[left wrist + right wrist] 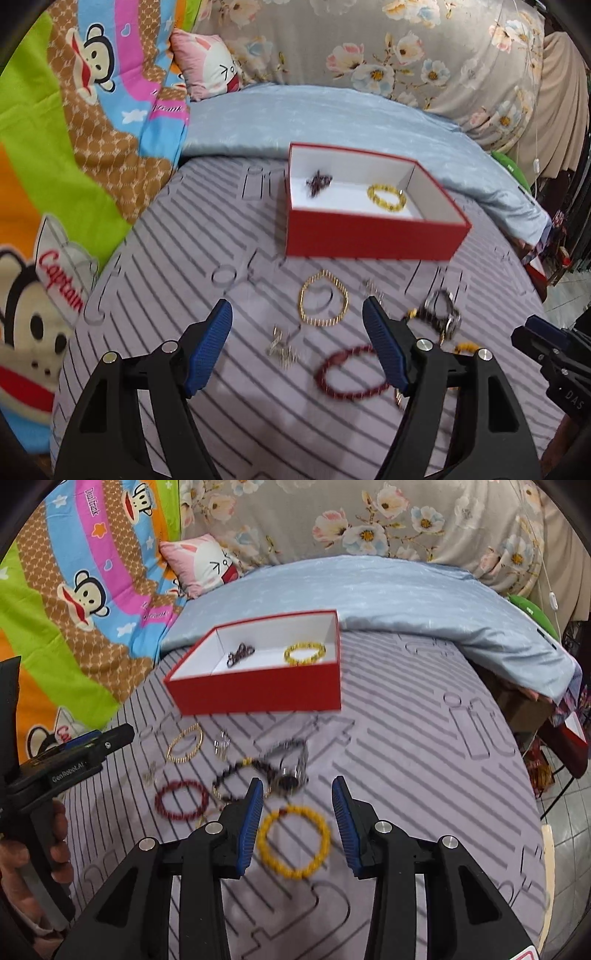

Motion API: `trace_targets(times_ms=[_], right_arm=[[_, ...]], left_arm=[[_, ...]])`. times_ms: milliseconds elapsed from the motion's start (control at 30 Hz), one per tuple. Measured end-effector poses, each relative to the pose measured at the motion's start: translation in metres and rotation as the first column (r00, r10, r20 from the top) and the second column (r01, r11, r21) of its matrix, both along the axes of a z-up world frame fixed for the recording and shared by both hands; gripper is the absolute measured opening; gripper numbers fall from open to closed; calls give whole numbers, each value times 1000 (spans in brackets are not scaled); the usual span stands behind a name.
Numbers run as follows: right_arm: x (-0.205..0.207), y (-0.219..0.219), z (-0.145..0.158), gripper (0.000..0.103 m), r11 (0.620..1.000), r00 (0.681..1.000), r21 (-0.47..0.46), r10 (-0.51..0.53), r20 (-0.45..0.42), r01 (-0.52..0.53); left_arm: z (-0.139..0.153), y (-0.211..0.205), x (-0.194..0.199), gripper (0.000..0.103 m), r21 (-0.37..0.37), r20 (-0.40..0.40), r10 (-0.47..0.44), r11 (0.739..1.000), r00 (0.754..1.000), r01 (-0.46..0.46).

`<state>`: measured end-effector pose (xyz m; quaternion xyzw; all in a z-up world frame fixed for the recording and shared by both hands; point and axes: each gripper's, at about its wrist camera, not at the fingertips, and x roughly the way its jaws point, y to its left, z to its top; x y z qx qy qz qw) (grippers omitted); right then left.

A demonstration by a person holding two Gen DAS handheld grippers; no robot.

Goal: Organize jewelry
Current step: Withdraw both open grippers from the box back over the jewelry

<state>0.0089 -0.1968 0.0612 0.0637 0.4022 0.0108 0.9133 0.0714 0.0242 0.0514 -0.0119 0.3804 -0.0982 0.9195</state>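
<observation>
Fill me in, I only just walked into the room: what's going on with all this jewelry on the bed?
A person is sorting jewelry into a red box with a handheld gripper in each hand. The box already holds a yellow bead bracelet and a dark beaded piece. Still out on the striped sheet are a gold bangle, a dark red bracelet, a watch and another yellow bracelet. The left gripper and right gripper are both open and empty above these pieces.

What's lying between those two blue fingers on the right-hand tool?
In the right wrist view, a yellow beaded bracelet lies on the striped cover between the right gripper's fingers, which stand apart from it.
</observation>
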Motion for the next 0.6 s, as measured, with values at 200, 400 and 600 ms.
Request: trace_targets(times_ms=[200, 400, 600], right_arm=[[-23, 9, -17, 38, 1000, 1000, -16, 15, -24, -15], [-31, 11, -30, 38, 1000, 999, -22, 17, -50, -18], [-28, 8, -33, 36, 1000, 998, -16, -3, -58, 2]], left_arm=[[-18, -8, -27, 69, 19, -22, -4, 1000, 1000, 5], [-30, -8, -43, 69, 19, -30, 10, 1000, 999, -9], [-38, -2, -48, 69, 18, -46, 29, 999, 999, -28]])
